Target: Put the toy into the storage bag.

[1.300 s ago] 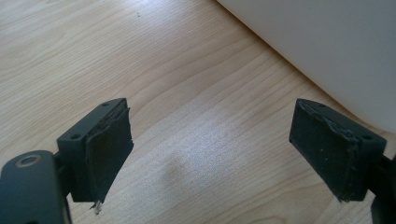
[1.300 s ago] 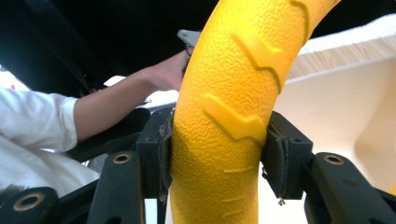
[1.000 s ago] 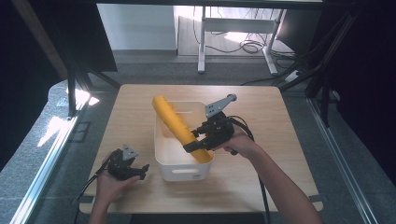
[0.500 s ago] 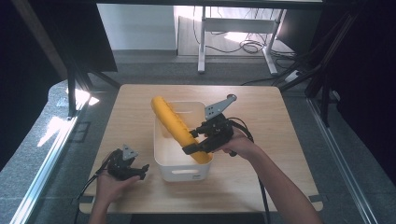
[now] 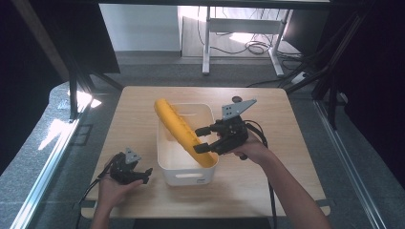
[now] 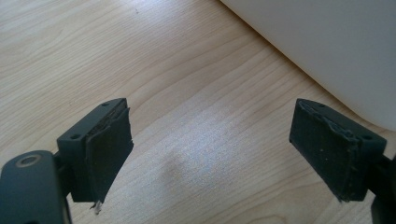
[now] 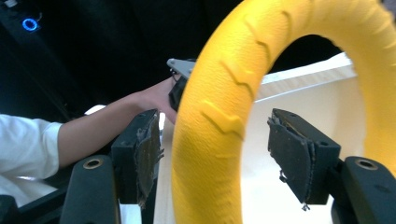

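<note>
A yellow ribbed ring (image 5: 184,131) leans edge-on in a white bin (image 5: 184,177), its low end at the bin's near right corner and its high end over the far left rim. My right gripper (image 5: 203,140) reaches in from the right. Its jaws have just been opening and now straddle the ring (image 7: 210,121) with a gap on each side, no pad pressing. The left gripper (image 5: 143,174) rests on the wooden table (image 5: 267,109) at the bin's near left corner, open with only bare wood between its pads (image 6: 107,149).
The bin's white wall (image 6: 327,42) stands close at the upper right of the left gripper view. Beyond the ring, the right gripper view shows the person's other forearm (image 7: 93,126) in a white sleeve. Dark frames and cables surround the table.
The right gripper's jaws have spread apart from the ring they were shut on. The ring stays leaning in the bin. Neither hand has shifted noticeably.
</note>
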